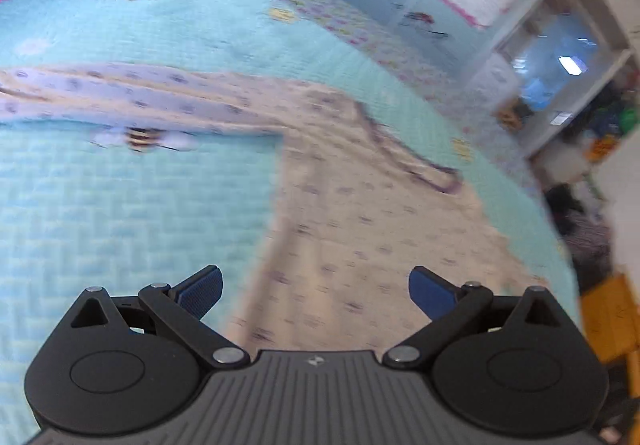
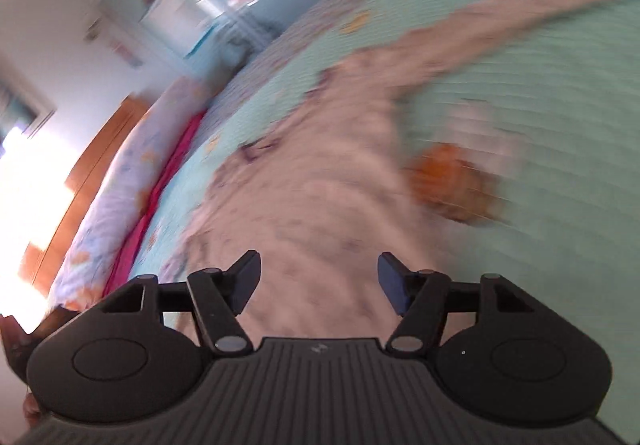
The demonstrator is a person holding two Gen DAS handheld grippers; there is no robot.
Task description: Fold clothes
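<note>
left wrist: soft printed garment (image 1: 360, 213) on quilted bedspread (image 1: 120, 213)

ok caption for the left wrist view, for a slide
Open left gripper above a pale printed garment spread on a turquoise bee-print quilt.

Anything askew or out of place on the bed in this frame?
Nothing stands out. The pale printed garment lies spread on the turquoise quilt, one sleeve stretched sideways, some wrinkles. Both views are motion-blurred. The left claw and right claw are open, empty.

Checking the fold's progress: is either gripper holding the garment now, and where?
Nothing is held. The left gripper and right gripper both stand open above the garment.
</note>
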